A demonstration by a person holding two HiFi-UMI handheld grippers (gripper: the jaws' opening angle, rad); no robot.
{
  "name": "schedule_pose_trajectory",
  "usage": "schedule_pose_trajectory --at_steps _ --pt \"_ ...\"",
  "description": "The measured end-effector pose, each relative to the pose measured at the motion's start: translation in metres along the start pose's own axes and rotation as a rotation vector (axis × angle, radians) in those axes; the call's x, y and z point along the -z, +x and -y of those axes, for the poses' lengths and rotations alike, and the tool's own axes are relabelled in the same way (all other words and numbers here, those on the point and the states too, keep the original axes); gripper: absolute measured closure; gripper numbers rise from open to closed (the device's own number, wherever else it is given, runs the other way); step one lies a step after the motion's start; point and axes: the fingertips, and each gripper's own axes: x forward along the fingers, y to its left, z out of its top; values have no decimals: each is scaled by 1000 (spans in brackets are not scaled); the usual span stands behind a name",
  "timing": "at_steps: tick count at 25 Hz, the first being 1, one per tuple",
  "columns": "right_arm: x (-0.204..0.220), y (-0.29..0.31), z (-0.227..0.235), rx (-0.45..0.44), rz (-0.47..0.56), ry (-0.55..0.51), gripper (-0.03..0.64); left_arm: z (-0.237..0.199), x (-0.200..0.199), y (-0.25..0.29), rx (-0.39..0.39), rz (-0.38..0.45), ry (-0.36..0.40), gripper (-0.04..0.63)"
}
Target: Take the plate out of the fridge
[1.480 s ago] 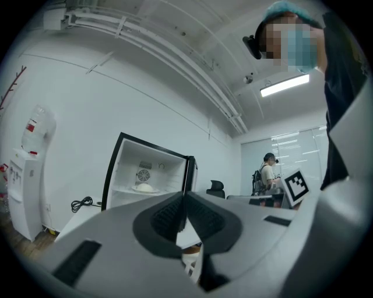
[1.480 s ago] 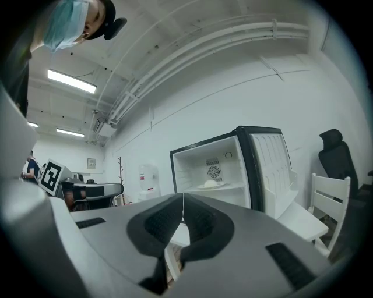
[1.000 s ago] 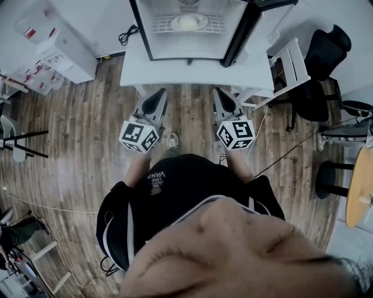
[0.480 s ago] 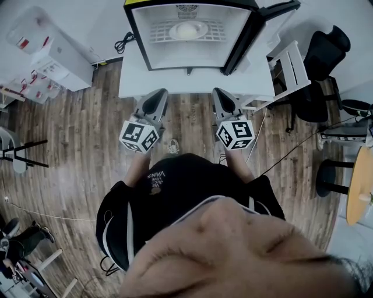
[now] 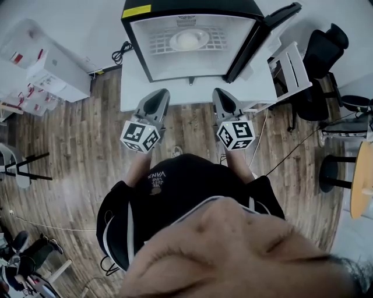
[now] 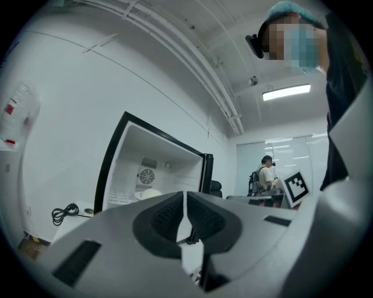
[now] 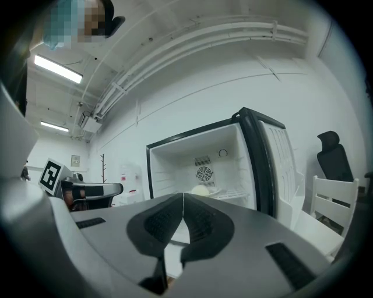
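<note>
Your left hand-held gripper [image 5: 161,93] and right hand-held gripper [image 5: 219,92] were pressed together, empty; I'd judge one needed spreading before reaching the plate [image 5: 188,39], top centre.

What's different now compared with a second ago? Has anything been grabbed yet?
The person has stepped closer to the fridge: it fills more of the head view and sits nearer the two grippers. Nothing was taken hold of or let go. Unchanged: the left gripper and right gripper stay shut and empty, held out side by side; the plate still rests on the fridge's shelf, door open.
</note>
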Motion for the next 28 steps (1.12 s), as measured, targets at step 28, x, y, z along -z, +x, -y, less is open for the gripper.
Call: schedule_pose_trajectory --at_steps 28 --pt "4 52 4 134 0 -4 604 -60 4 39 134 -16 -38 566"
